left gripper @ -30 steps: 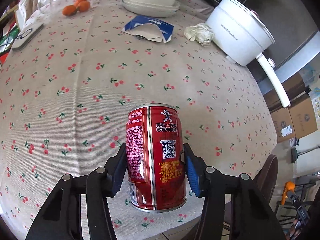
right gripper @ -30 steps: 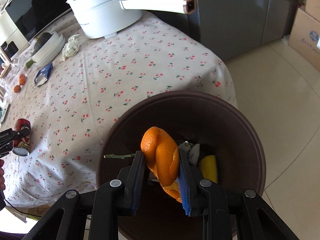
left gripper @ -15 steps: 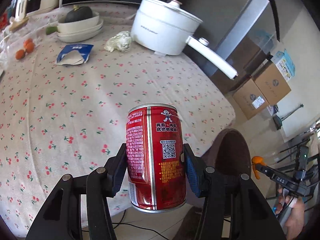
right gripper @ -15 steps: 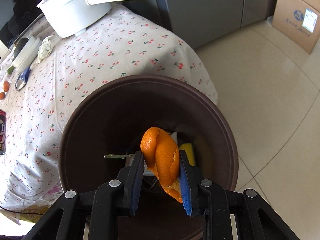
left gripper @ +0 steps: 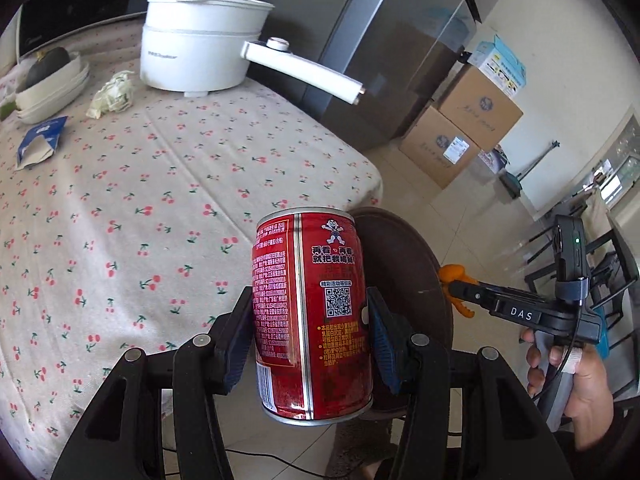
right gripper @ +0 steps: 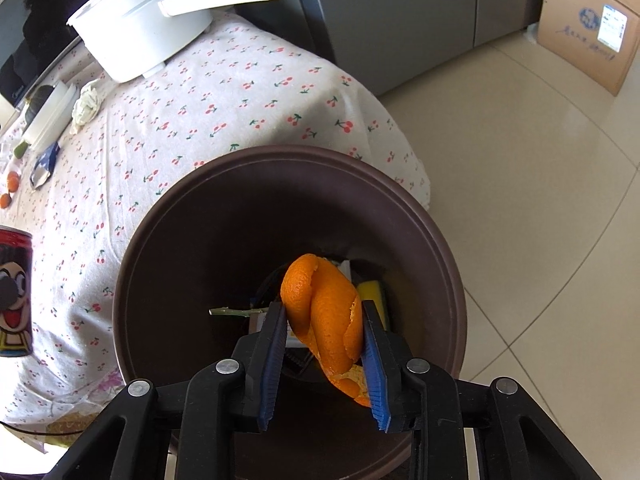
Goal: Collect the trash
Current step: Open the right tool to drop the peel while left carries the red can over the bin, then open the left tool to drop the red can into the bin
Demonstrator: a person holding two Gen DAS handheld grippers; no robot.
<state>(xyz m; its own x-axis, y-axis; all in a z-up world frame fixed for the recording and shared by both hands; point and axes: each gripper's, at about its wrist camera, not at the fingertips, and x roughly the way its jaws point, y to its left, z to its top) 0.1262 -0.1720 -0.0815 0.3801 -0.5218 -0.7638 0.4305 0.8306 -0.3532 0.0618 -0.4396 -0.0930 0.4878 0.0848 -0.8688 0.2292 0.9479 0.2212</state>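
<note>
Left gripper point(left gripper: 310, 344) clamping a red can point(left gripper: 314, 312) between its blue pads point(left gripper: 382, 344) — pressing on both sides, holding it upright and clear of the tablecloth point(left gripper: 120, 200), past the table's edge and right in front of the brown bin point(left gripper: 404, 264). Lying far back on the cloth: a torn blue packet point(left gripper: 38, 142), a crumpled tissue point(left gripper: 112, 94), stacked white bowls point(left gripper: 48, 88) and a white pot point(left gripper: 200, 44) with its long handle jutting over the edge. Right gripper point(right gripper: 326, 348) pinching a curled orange peel point(right gripper: 324, 316) — fingers narrowed onto it, hanging straight above the bin's open mouth point(right gripper: 160, 240), the peel not touching the rim. Showing down inside the bin: a yellow scrap point(right gripper: 372, 296) and a green stem point(right gripper: 236, 312). Standing on the tiled floor at far right, cardboard boxes point(left gripper: 460, 128).
</note>
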